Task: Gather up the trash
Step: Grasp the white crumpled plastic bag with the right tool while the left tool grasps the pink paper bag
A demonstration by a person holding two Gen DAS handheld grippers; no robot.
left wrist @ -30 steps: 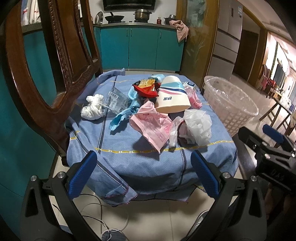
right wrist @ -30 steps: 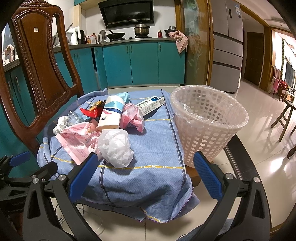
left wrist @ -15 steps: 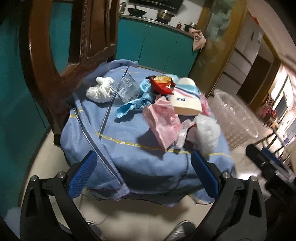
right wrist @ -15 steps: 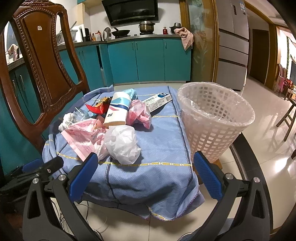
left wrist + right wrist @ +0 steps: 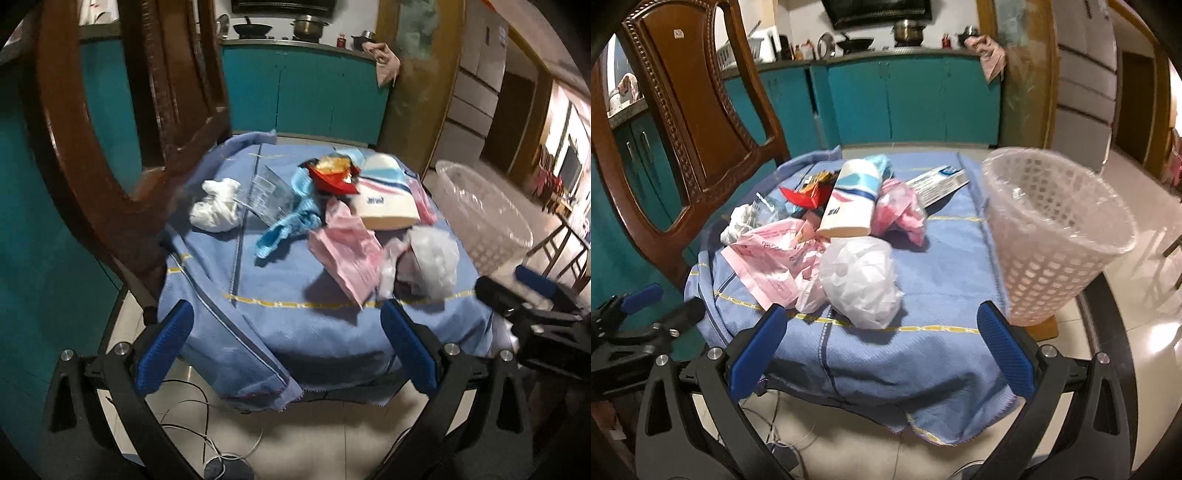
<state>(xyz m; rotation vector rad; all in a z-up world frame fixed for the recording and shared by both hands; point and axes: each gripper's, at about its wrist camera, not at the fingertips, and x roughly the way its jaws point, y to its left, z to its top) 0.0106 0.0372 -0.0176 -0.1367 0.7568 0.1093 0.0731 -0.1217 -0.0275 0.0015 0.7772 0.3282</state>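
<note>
Trash lies heaped on a seat draped with a blue cloth (image 5: 942,266): a crumpled white plastic bag (image 5: 862,282), a pink bag (image 5: 768,258), a white and blue paper cup (image 5: 851,201) on its side, a red snack wrapper (image 5: 334,175), a white tissue wad (image 5: 218,205), a clear wrapper (image 5: 267,197) and a toothpaste box (image 5: 938,181). A white mesh waste basket (image 5: 1052,236) with a clear liner stands to the right of the cloth. My left gripper (image 5: 288,349) and my right gripper (image 5: 882,349) both hang open in front of the near edge, holding nothing.
A carved wooden chair back (image 5: 690,110) rises at the left. Teal kitchen cabinets (image 5: 905,99) line the far wall, with pots on the counter. Cables (image 5: 199,435) trail on the tiled floor below the cloth. A fridge (image 5: 1082,92) stands at the far right.
Both cameras have drawn a little closer to the pile and shifted. The left view has swung back to level. Nothing on the cloth has moved, and both grippers stay open.
</note>
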